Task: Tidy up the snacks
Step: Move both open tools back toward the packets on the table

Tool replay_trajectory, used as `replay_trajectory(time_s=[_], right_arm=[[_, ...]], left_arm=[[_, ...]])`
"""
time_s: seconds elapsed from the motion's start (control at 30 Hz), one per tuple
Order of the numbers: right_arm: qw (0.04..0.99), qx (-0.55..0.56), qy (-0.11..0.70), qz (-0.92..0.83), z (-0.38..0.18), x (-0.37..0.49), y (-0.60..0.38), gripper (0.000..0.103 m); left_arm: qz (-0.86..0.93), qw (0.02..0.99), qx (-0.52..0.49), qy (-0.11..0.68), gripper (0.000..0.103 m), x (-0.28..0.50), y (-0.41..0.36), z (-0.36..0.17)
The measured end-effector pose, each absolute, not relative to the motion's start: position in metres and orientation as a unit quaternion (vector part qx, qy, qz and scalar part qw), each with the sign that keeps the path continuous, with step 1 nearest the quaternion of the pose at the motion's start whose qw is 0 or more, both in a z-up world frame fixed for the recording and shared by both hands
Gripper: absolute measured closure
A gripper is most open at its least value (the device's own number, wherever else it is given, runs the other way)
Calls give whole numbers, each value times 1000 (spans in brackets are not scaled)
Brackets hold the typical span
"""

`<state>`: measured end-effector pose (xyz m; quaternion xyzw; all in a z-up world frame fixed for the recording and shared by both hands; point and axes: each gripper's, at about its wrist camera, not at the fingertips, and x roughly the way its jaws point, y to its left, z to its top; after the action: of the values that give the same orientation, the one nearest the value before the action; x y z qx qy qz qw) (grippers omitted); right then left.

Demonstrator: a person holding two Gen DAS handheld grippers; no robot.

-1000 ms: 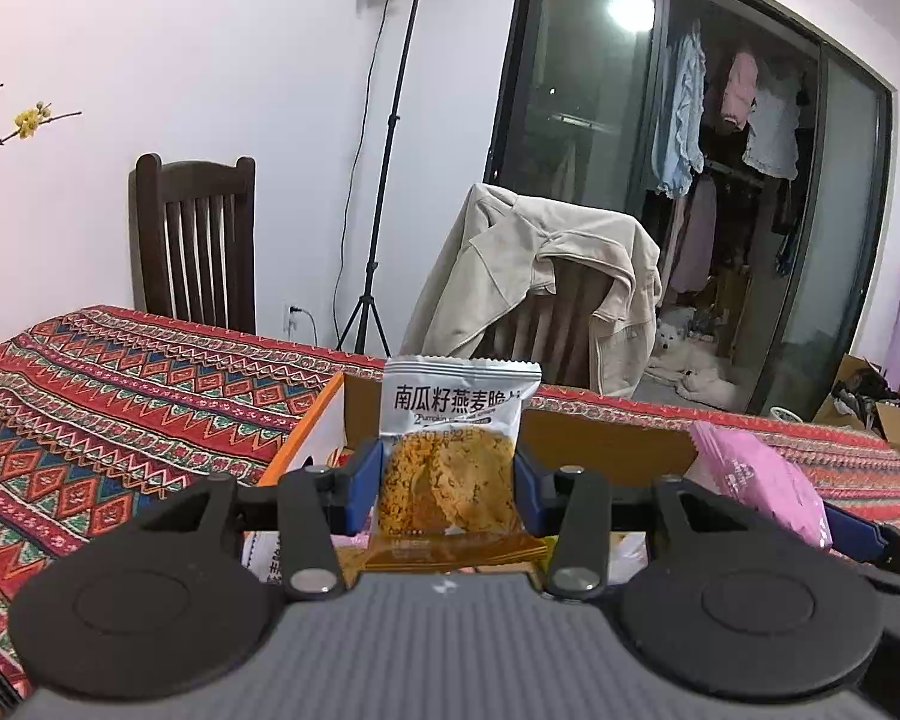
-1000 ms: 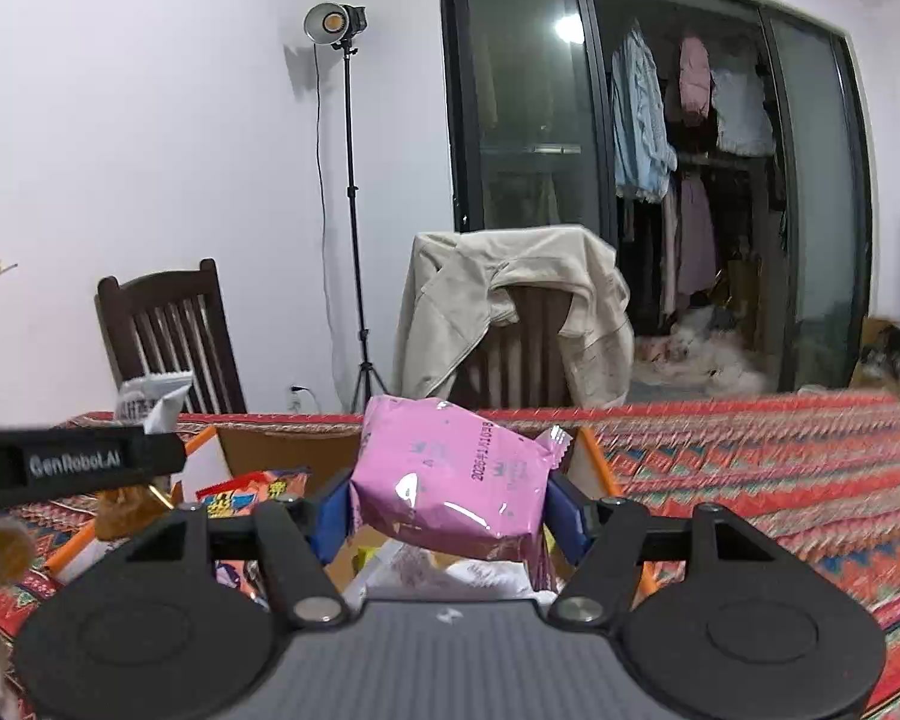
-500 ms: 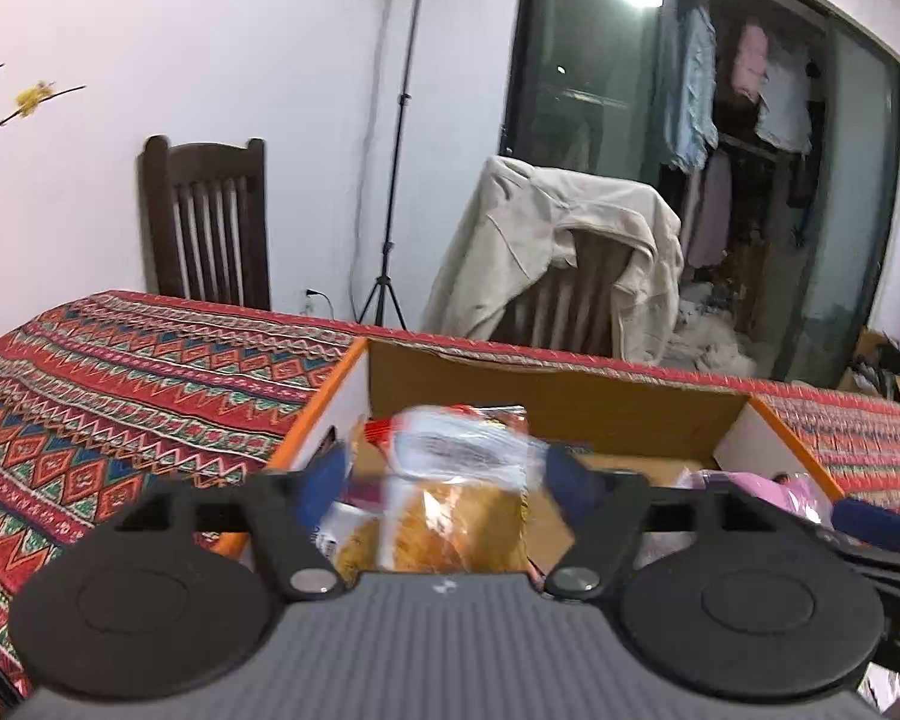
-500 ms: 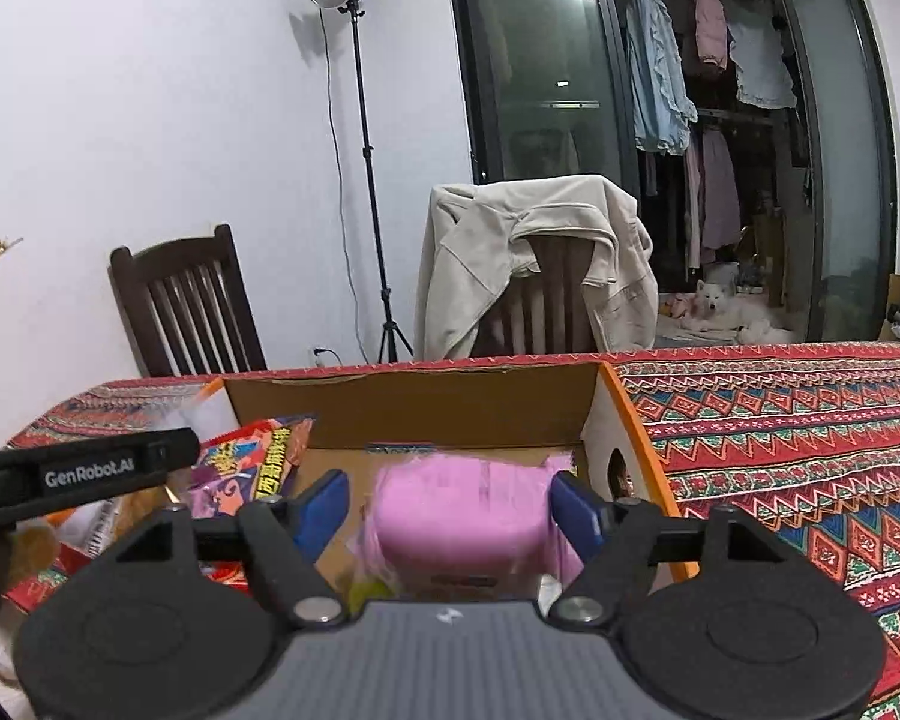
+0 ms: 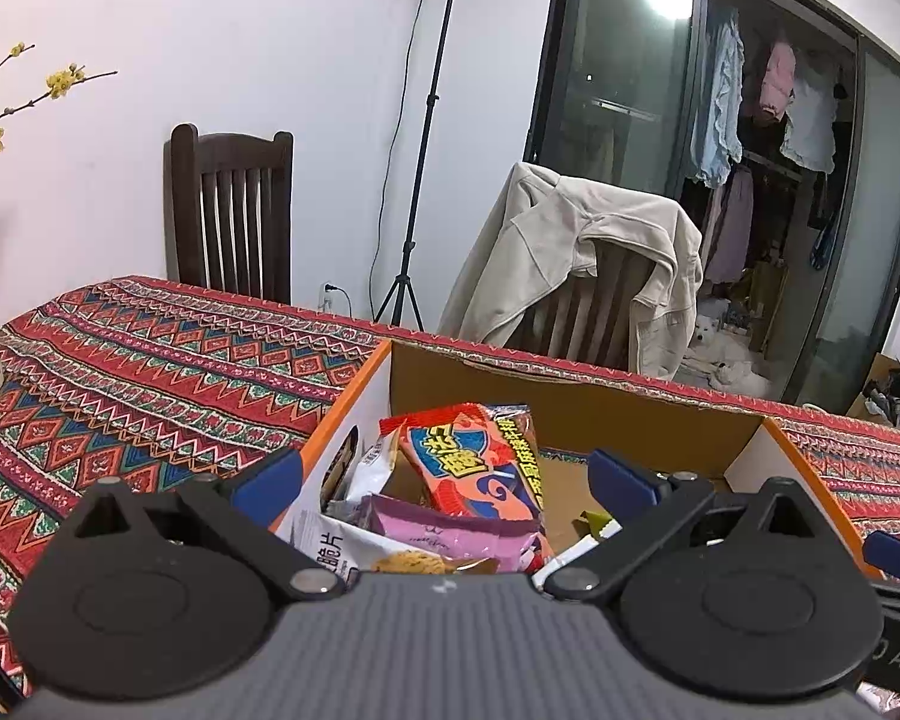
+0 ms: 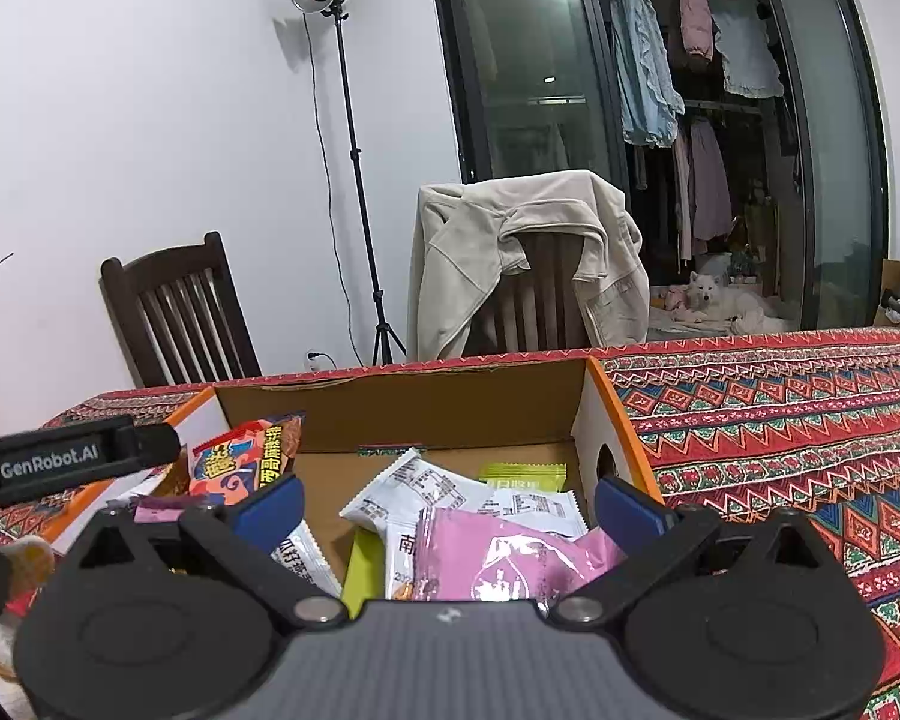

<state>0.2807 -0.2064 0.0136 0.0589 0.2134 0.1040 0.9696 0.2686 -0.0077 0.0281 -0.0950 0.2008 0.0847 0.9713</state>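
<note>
An open cardboard box (image 5: 570,408) with orange-edged walls sits on the table and holds several snack packs. My left gripper (image 5: 444,480) is open and empty above the box's left half. The oat crisp packet (image 5: 354,552) lies below it, by a red-orange pack (image 5: 474,462) and a purple pack (image 5: 450,531). My right gripper (image 6: 447,495) is open and empty above the box's (image 6: 426,402) right half. The pink packet (image 6: 510,564) lies below it on white packets (image 6: 426,492) and a green one (image 6: 522,474).
The table has a red patterned cloth (image 5: 150,372). Two wooden chairs stand behind it, one (image 5: 228,210) bare and one draped with a beige jacket (image 5: 582,264). A light stand (image 6: 354,180) is by the wall. The left gripper's body (image 6: 60,462) shows at the right view's left edge.
Both grippers opened over the box. The oat crisp packet dropped from the left one and the pink packet dropped from the right one into the box.
</note>
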Motion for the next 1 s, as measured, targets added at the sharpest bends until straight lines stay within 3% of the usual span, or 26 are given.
replay_trajectory(time_s=[0.33,1.0], right_arm=[[969,69,216,102,37,261,-213,0],[947,30,289,134,27,193,-225,0]], left_arm=[[66,970,-101,212,0,270,-10,34],[84,964,-101,229,0,204,29,66]])
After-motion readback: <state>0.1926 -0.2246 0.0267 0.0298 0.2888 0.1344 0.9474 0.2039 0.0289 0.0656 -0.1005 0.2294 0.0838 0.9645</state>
